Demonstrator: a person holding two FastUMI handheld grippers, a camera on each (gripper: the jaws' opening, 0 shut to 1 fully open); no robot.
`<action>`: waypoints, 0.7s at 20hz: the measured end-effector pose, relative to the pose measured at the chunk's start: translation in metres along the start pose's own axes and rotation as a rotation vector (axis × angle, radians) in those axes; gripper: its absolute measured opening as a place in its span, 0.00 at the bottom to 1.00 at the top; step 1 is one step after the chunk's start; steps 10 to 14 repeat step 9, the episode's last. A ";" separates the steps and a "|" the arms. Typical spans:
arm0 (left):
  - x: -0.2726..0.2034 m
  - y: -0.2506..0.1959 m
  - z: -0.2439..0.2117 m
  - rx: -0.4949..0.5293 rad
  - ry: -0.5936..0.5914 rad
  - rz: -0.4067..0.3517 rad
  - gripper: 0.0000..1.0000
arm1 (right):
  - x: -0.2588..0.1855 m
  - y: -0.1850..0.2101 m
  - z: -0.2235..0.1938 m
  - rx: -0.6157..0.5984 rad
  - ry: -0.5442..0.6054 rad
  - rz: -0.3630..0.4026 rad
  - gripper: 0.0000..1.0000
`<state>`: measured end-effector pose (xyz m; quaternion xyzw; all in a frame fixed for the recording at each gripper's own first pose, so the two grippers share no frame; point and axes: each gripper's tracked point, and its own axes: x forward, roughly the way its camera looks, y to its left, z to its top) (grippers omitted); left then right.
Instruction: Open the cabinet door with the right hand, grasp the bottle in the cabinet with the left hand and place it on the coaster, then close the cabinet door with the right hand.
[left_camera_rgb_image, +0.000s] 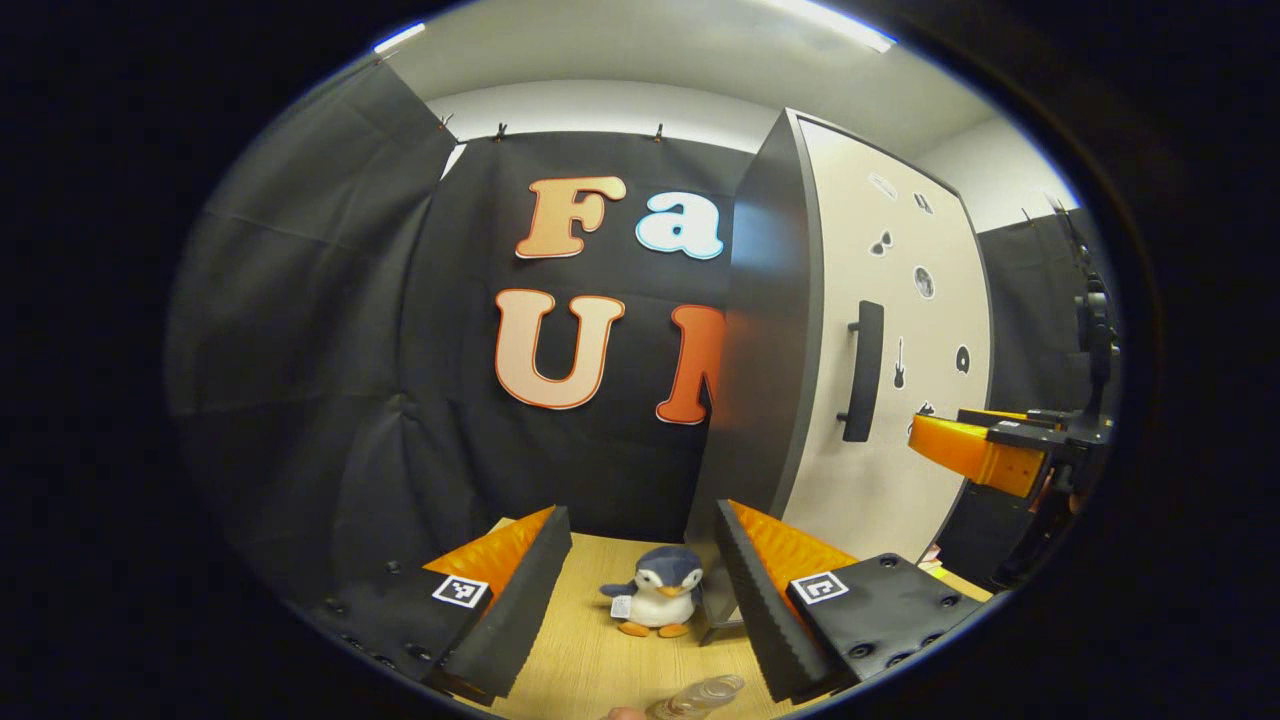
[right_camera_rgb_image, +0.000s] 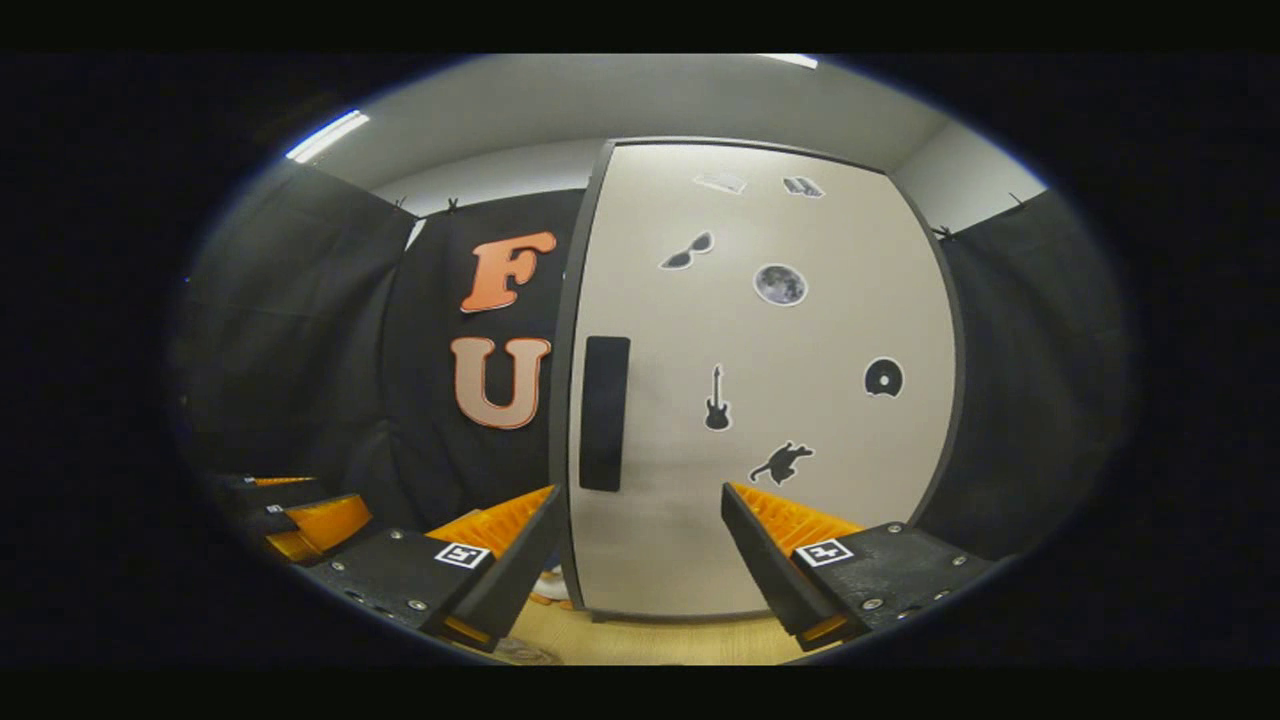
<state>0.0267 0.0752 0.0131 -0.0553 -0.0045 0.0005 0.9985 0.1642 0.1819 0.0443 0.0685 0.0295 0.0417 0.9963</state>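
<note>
Bottle (left_camera_rgb_image: 700, 697): clear, seen at the 6 o'clock edge of the left gripper view, low on the table (left_camera_rgb_image: 590, 660) in front of the penguin toy (left_camera_rgb_image: 657, 590); whether a coaster sits under it cannot be told, so it looks already out of the cabinet and the task near its end. Cabinet door (right_camera_rgb_image: 760, 400): appears closed in both views, handle (right_camera_rgb_image: 604, 412) at 9 o'clock on the door, so nothing much seems left. Left gripper (left_camera_rgb_image: 640, 585) and right gripper (right_camera_rgb_image: 640, 555): both spread wide, empty, touching nothing; the right gripper faces the door from just in front.
</note>
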 end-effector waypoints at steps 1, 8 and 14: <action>-0.005 -0.003 0.003 0.002 -0.003 0.006 0.94 | -0.012 -0.006 0.000 -0.006 0.001 0.001 0.95; -0.045 -0.030 0.010 0.003 -0.016 0.052 0.94 | -0.084 -0.039 0.004 -0.048 -0.017 0.028 0.95; -0.050 -0.032 0.010 0.004 -0.016 0.058 0.94 | -0.092 -0.041 0.004 -0.046 -0.018 0.036 0.95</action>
